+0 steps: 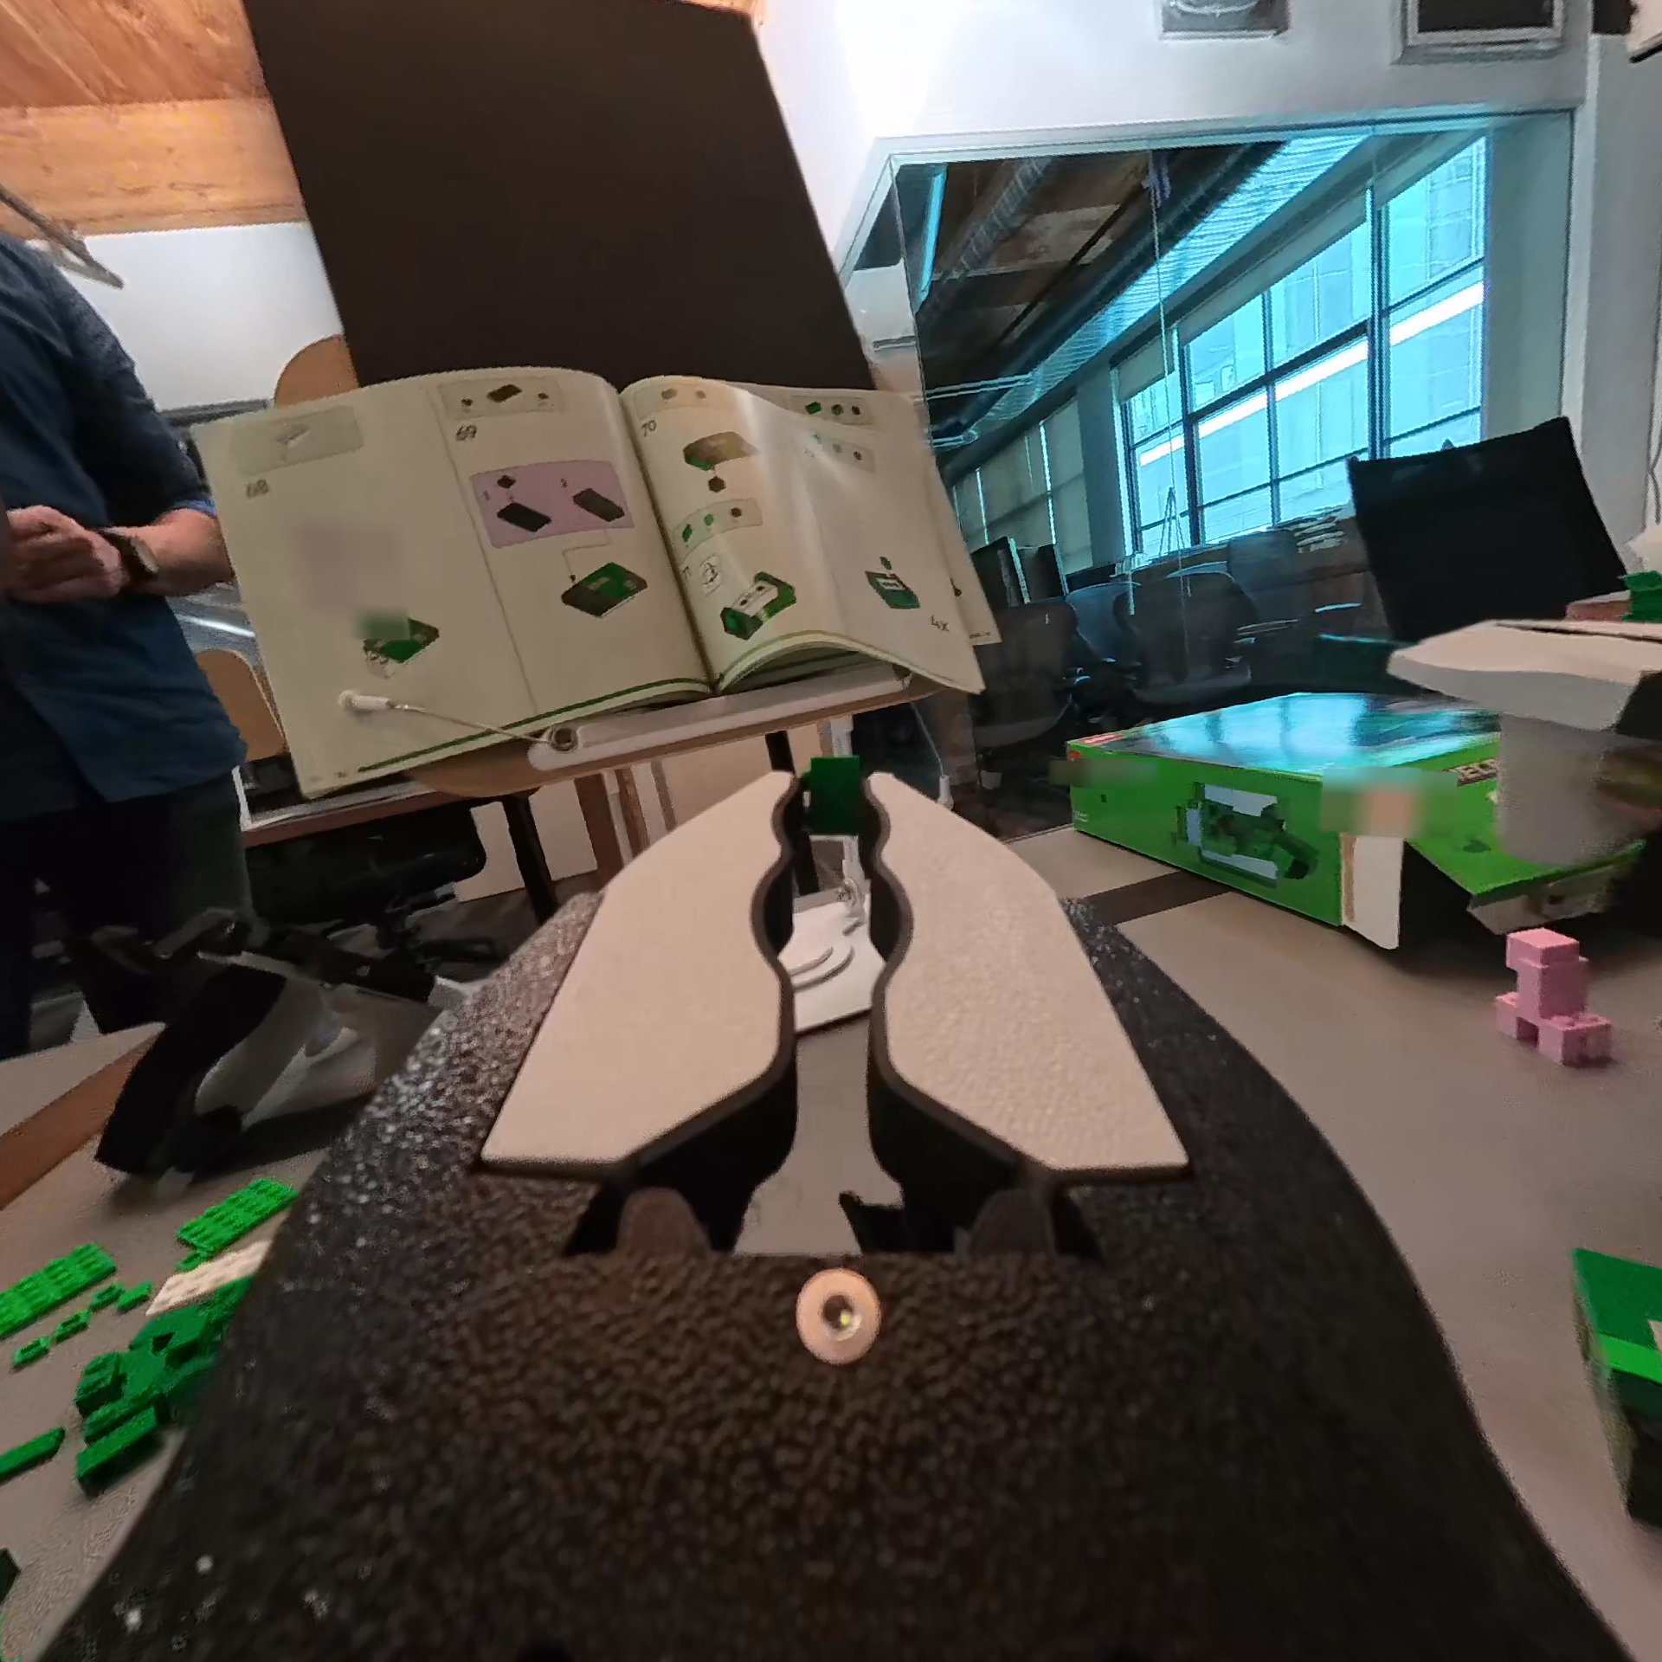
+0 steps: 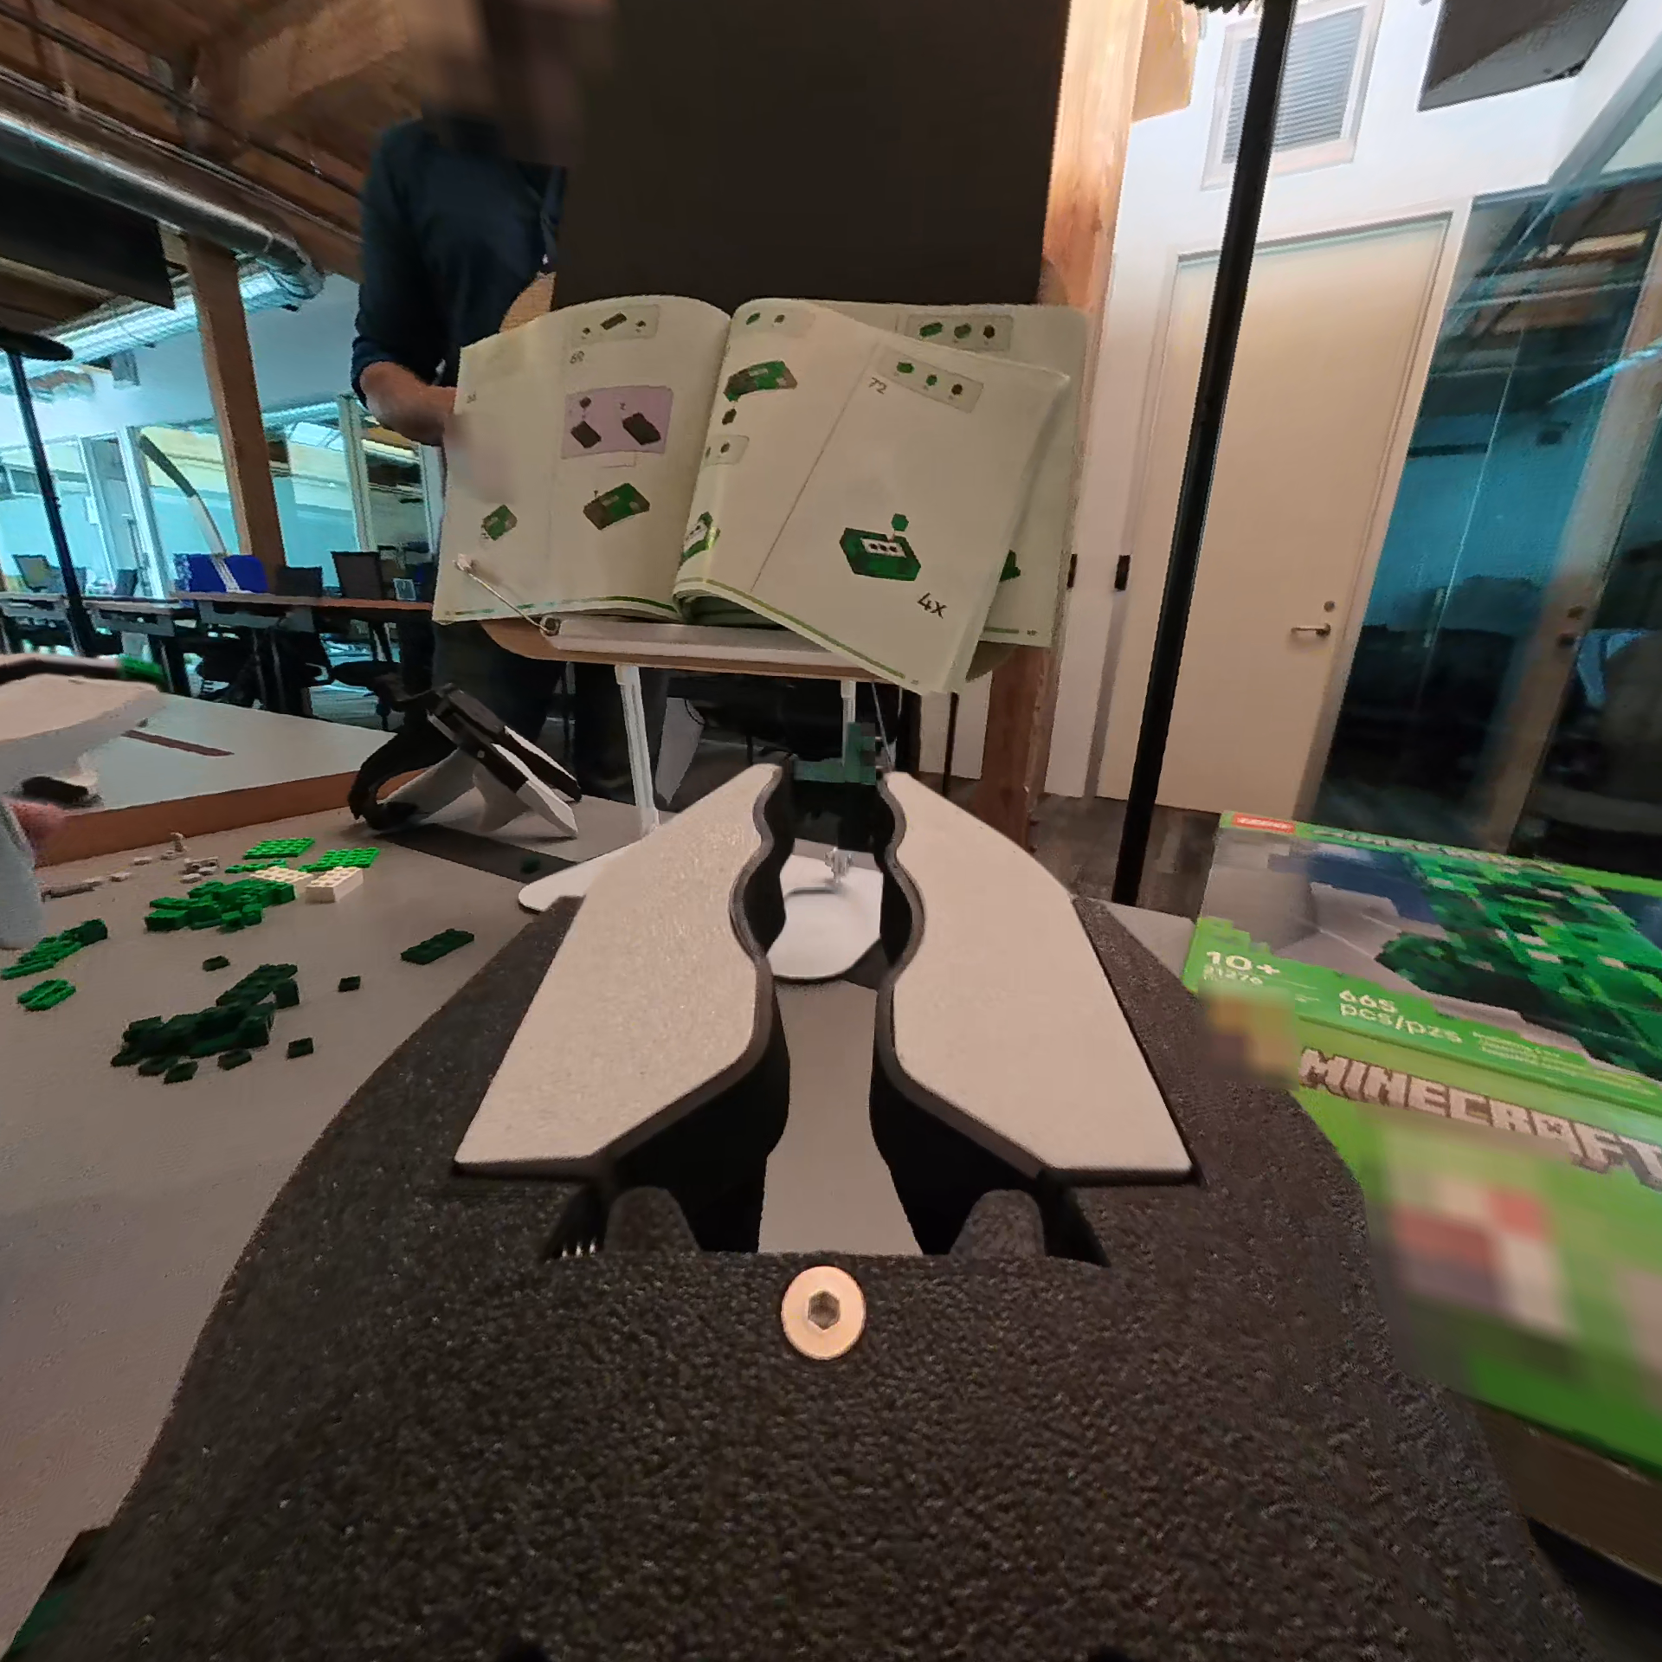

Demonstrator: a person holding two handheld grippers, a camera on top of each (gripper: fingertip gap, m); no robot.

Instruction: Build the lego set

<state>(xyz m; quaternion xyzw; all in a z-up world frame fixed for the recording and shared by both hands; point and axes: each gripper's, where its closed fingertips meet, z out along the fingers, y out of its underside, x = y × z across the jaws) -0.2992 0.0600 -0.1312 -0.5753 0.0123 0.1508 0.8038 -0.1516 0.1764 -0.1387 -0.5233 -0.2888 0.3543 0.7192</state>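
At the far left of the left wrist view, a person in a dark blue shirt was seen standing behind the surface, with loose green bricks scattered at the near left edge. Behind the middle, an open instruction booklet was propped on a stand. In the centre, the left gripper was raised, its jaws drawn narrow and pinched on a small green piece at the tips. Further right, a green set box was laid flat, and a small pink figure was stood just in front of it. In the right wrist view, green and white bricks were spread at the left, with a spare black and white gripper laid behind them. The right gripper was held before the booklet, jaws narrow, a small green assembly seemingly caught between the tips. The box was placed at the right.
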